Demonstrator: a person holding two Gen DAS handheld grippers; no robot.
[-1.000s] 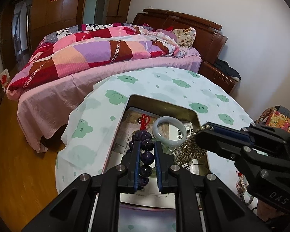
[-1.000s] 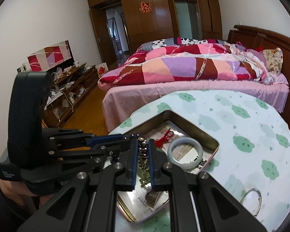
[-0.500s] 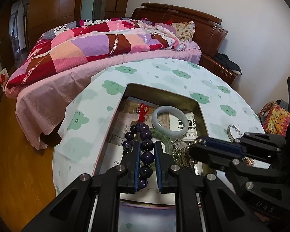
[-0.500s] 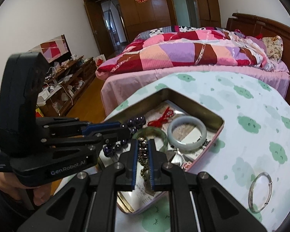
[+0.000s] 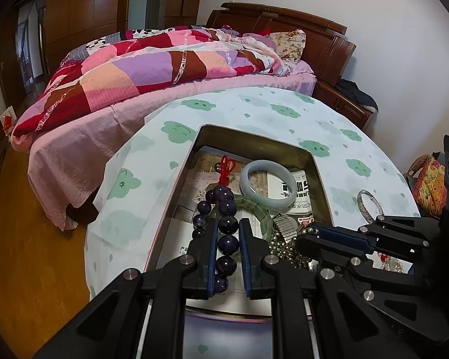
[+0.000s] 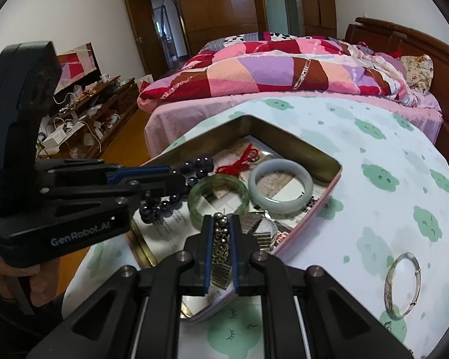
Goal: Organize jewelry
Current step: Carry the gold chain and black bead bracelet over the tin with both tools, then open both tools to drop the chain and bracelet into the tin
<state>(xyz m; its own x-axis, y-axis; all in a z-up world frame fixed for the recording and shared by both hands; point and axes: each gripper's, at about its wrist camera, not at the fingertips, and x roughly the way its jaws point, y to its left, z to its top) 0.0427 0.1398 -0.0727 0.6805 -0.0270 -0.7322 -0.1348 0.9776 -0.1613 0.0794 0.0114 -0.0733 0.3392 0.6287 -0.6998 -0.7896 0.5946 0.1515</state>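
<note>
Both claws have sunk lower into the tin (image 6: 329, 161): left claw (image 5: 227, 239) pinching purple beads (image 5: 226, 206), right claw (image 6: 221, 233) pinching a metal chain (image 6: 220, 239) (placing step); next, release.

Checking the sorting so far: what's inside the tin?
In the tin: pale bangle, green bangle, red cord, purple beads in the left claw, metal chain in the right claw. Printed paper hides the bottom.
</note>
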